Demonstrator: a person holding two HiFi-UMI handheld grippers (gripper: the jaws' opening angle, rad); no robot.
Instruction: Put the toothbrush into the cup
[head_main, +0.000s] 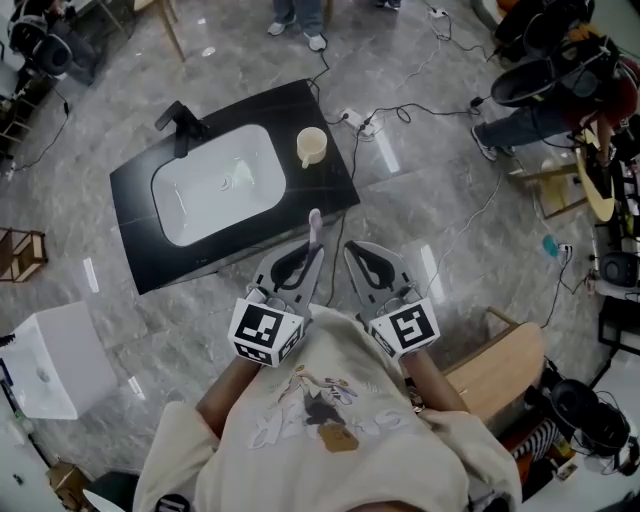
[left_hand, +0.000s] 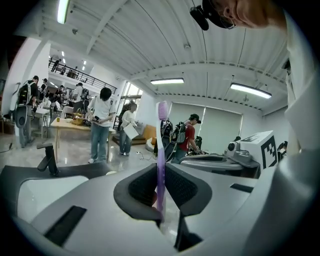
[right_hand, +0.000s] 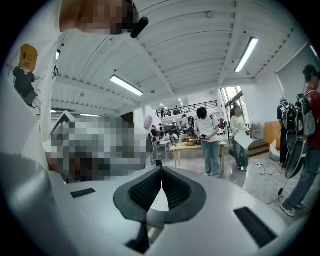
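Observation:
My left gripper (head_main: 309, 256) is shut on a purple toothbrush (head_main: 314, 232) whose bristle end sticks out past the jaws toward the counter. In the left gripper view the toothbrush (left_hand: 161, 145) stands upright, pinched between the pads of the gripper (left_hand: 161, 176). A cream cup (head_main: 312, 146) stands at the far right corner of the black sink counter (head_main: 320, 190), beside the white basin (head_main: 215, 185); it is well ahead of both grippers. My right gripper (head_main: 352, 254) hangs beside the left one, shut and empty, its jaws (right_hand: 161, 187) closed together. The toothbrush head (right_hand: 148, 122) shows at its left.
A black faucet (head_main: 180, 125) stands at the counter's far left. On the grey floor are a white box (head_main: 50, 360) at left, a wooden chair (head_main: 500, 365) at right, and cables with a power strip (head_main: 357, 121) behind the counter. People stand farther back.

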